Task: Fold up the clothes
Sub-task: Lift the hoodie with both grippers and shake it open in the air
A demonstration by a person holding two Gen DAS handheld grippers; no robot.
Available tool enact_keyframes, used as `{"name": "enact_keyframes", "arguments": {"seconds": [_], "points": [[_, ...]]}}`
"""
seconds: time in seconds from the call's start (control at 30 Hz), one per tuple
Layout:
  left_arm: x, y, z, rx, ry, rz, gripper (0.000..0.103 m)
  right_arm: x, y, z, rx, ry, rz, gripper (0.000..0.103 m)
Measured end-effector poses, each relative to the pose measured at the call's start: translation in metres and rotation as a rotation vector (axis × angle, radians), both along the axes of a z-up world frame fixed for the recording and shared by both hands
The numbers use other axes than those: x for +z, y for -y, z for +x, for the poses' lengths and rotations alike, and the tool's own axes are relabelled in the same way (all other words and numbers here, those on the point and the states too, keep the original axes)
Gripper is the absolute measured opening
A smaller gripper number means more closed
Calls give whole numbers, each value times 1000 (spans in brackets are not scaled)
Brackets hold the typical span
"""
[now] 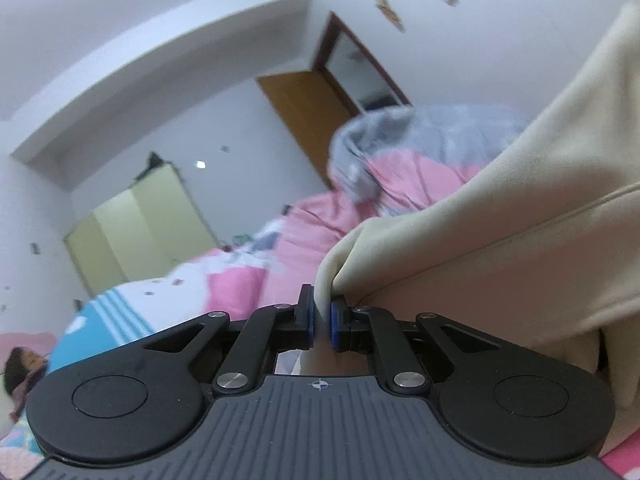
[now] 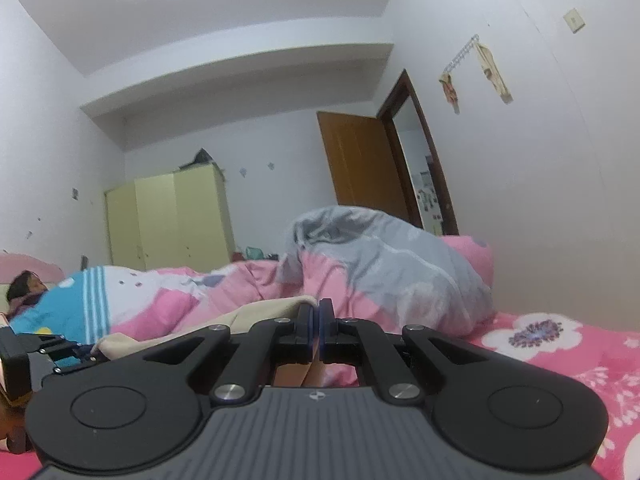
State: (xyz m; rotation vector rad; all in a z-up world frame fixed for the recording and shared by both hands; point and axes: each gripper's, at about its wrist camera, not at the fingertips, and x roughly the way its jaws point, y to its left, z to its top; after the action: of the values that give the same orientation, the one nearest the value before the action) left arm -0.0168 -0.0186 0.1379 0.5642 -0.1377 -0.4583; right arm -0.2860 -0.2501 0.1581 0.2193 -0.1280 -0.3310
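With the left tongs (image 1: 320,320) clamped on a corner of the cream garment (image 1: 500,240) raised above the bed (image 2: 560,360) and the right tongs (image 2: 319,326) clenched, seemingly on its other edge, a fold carry-over appears underway, requiring even tension.

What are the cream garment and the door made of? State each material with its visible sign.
Cream garment: soft matte knit, possibly fleece or jersey; it drapes in rounded folds and shows a stitched seam. Door: wood or wood veneer, smooth orange-brown surface with a slight sheen; blur leaves the grain unclear.
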Motion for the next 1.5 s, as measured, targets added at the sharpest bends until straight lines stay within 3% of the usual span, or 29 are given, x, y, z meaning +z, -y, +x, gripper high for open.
{"name": "enact_keyframes", "arguments": {"seconds": [0.53,0.73,0.97,1.23,1.5], "points": [[101,-88,-113,135,229,-215,7,62,-59,-61,117,163,-84,1],[124,-104,-144,138,301,-251,7,93,-73,-80,156,243,-121,1],[178,-124,-165,86,315,-378,7,139,-73,-106,181,369,-185,1],[209,-107,-166,36,401,-363,7,172,-61,-109,172,492,-227,1],[174,-69,-113,68,312,-261,7,148,-31,-62,137,364,-166,1]]}}
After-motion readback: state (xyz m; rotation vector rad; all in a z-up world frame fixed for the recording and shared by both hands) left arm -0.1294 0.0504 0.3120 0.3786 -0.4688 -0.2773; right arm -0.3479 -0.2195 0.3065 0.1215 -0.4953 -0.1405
